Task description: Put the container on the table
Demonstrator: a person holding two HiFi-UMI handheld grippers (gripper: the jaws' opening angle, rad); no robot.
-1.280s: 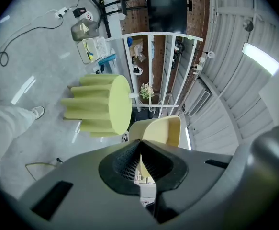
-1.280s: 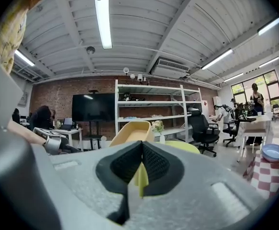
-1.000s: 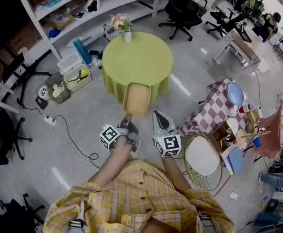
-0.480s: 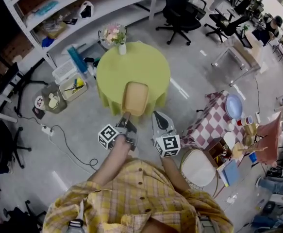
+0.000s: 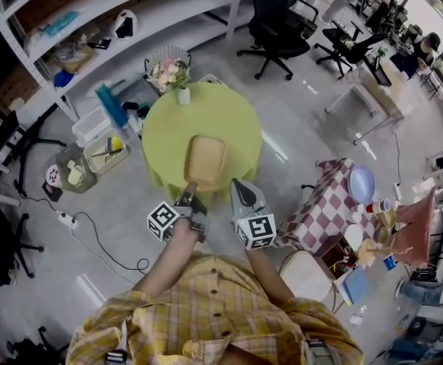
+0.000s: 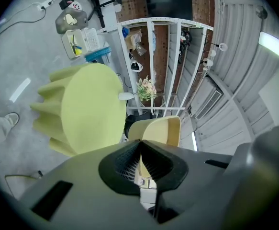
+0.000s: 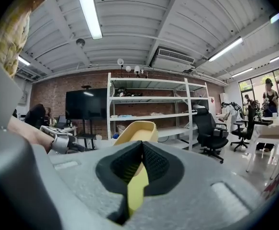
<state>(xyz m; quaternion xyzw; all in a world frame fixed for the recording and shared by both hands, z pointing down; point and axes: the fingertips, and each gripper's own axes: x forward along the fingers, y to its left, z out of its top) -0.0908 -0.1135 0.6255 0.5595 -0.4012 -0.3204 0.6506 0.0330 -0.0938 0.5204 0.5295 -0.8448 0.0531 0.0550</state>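
Brings the container [image 5: 205,160] further forward than a second ago: from the near edge of the table [image 5: 160,131] to over the middle of its green top. Holds it there open side up, long side pointing away. Cannot tell whether it touches the cloth. Clamps the near rim with the left gripper [image 5: 190,192], jaws almost together on the thin wall. Pinches the same rim just beside it with the right gripper [image 5: 236,185], pads pressed on the yellow wall between them. Carries both grippers side by side, near level. At the table's far edge, well apart from the container, a vase [image 5: 183,95] of flowers. Beyond the table, shelves [image 5: 130,10] and a chair [image 5: 276,21].
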